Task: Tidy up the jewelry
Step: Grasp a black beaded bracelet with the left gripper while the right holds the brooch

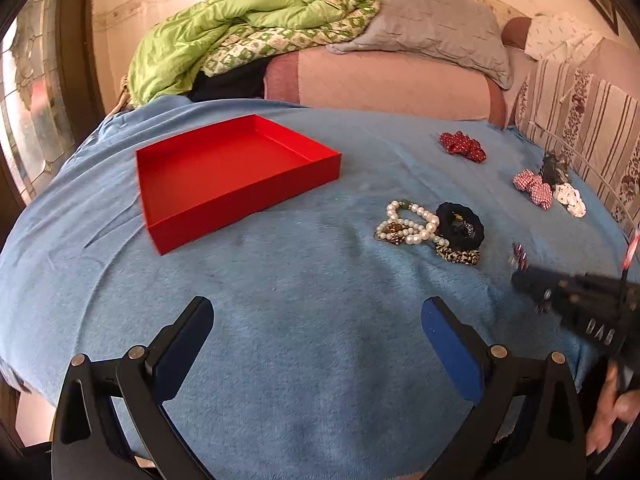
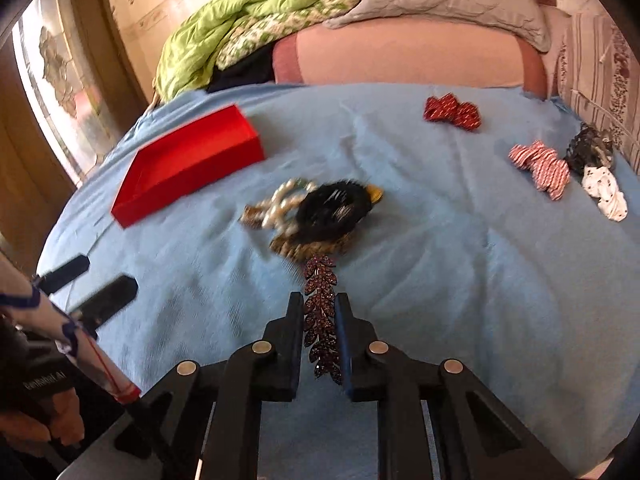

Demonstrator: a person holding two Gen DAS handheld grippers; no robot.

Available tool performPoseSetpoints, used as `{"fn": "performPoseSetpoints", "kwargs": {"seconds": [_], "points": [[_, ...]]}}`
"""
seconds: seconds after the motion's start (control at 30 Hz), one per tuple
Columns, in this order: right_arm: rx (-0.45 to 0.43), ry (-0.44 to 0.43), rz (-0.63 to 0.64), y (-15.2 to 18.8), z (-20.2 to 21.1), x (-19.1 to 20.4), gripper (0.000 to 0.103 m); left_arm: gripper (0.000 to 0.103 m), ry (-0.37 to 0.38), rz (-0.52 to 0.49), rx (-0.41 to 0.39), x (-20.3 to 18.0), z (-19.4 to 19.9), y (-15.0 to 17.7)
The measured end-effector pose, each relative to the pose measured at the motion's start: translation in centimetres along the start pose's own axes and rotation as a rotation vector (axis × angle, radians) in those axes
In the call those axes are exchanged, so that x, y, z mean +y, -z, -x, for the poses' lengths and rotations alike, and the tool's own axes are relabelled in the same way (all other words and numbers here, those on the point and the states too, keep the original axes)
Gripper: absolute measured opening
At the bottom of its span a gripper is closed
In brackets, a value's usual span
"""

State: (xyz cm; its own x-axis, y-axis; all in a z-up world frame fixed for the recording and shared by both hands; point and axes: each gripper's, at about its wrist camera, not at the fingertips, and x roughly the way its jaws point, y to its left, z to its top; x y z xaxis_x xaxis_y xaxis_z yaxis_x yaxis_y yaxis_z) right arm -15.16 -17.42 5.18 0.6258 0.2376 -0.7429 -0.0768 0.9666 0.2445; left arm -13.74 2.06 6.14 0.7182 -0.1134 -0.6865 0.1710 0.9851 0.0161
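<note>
We are barely begun: the red tray (image 1: 224,178) sits empty, our right tool (image 2: 319,312) clamped on a leaf-shaped rhinestone hair clip (image 2: 320,320) (left tool (image 1: 316,320) spread apart, idle), while the pearl bracelets (image 1: 408,224) and scrunchies at two o'clock wait on the bed (image 1: 300,280).

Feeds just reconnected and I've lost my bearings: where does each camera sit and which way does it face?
Left wrist: on the open left gripper, facing across the blue blanket toward the red tray; right gripper at the right edge.
Right wrist: on the right gripper, shut on a sparkly hair clip; left gripper at left.
Shared: tray, pearl bracelet.
</note>
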Motion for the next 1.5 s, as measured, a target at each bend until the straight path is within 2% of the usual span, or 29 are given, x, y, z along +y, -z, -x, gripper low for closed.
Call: {"fn": "performPoseSetpoints", "kwargs": {"seconds": [0.17, 0.2, 0.33, 0.37, 0.43, 0.47, 0.63, 0.73, 0.83, 0.87, 0.9, 0.93, 1.1, 1.13, 1.17, 1.5], "points": [[-0.037, 0.011, -0.021, -2.1, 0.3, -1.9, 0.016, 0.103, 0.061, -0.005, 0.054, 0.0, -2.2, -1.4], [-0.046, 0.011, -0.027, -2.5, 0.4, -2.2, 0.016, 0.100, 0.077, -0.005, 0.065, 0.1, -2.7, -1.7], [-0.074, -0.007, -0.062, -3.6, 0.5, -3.3, 0.016, 0.075, 0.130, -0.028, 0.118, -0.4, -5.3, -2.8], [-0.072, -0.013, -0.068, -3.6, 0.4, -3.4, 0.016, 0.072, 0.143, -0.027, 0.136, -0.4, -6.1, -3.2], [-0.069, -0.021, -0.071, -3.6, 0.3, -3.5, 0.016, 0.058, 0.183, -0.015, 0.157, -0.4, -7.0, -3.6], [-0.071, -0.023, -0.072, -3.6, 0.3, -3.6, 0.016, 0.056, 0.214, -0.010, 0.171, -0.5, -7.4, -4.0], [-0.103, -0.019, -0.122, -3.8, 1.1, -5.1, 0.016, 0.053, 0.289, -0.081, 0.136, -3.1, -7.1, -5.7], [-0.108, -0.020, -0.163, -3.7, 1.3, -6.2, 0.016, 0.053, 0.340, -0.123, 0.149, -5.4, -7.5, -7.2], [-0.111, -0.028, -0.179, -3.7, 1.6, -6.7, 0.016, 0.044, 0.336, -0.197, 0.144, -8.0, -8.6, -8.7], [-0.114, -0.029, -0.181, -3.7, 1.7, -6.8, 0.016, 0.040, 0.343, -0.229, 0.163, -8.9, -9.1, -9.1], [-0.117, -0.031, -0.182, -3.6, 1.9, -6.9, 0.016, 0.031, 0.339, -0.257, 0.183, -9.8, -9.7, -9.2], [-0.120, -0.035, -0.186, -3.6, 2.0, -7.0, 0.016, 0.028, 0.330, -0.291, 0.208, -10.6, -10.4, -9.4], [-0.126, -0.050, -0.200, -3.5, 2.4, -7.6, 0.016, 0.027, 0.277, -0.372, 0.274, -12.4, -13.1, -8.9], [-0.125, -0.056, -0.203, -3.5, 2.4, -7.7, 0.016, 0.017, 0.279, -0.378, 0.285, -12.5, -13.6, -8.7], [-0.126, -0.058, -0.206, -3.4, 2.5, -7.8, 0.016, 0.009, 0.280, -0.383, 0.284, -12.5, -14.0, -8.5], [-0.145, -0.079, -0.218, -3.4, 2.9, -7.9, 0.016, 0.009, 0.392, -0.244, 0.151, -9.5, -9.6, -9.8]]}}
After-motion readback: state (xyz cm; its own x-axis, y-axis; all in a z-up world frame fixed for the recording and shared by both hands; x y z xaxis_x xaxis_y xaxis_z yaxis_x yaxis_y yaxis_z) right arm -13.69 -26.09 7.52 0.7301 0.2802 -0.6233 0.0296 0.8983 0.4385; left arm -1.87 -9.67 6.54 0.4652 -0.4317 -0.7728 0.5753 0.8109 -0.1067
